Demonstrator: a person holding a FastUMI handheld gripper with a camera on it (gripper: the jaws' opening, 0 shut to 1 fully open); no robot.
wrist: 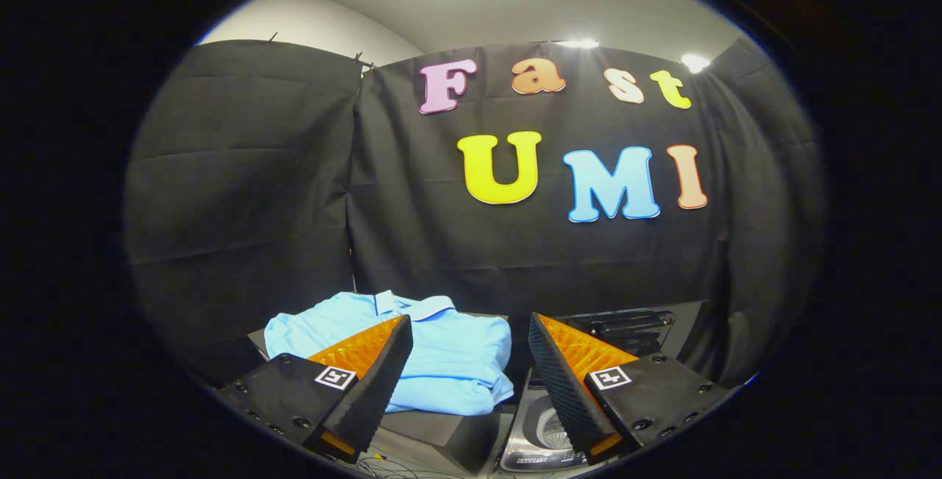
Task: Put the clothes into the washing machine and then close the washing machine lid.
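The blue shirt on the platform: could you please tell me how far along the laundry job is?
Nothing looks done yet. The folded blue shirt still lies on the dark platform, untouched. The gripper hangs with its fingers open and empty, the shirt just beyond them. The washing machine shows below, its lid apparently raised. Left: grasp, load, close.

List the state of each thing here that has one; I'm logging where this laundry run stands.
Gripper: open, fingers spread apart, holding nothing.
Light blue polo shirt: folded, lying on a dark raised surface just beyond the fingers, not yet in the machine.
Washing machine: low beside the shirt, lid raised, drum opening showing.
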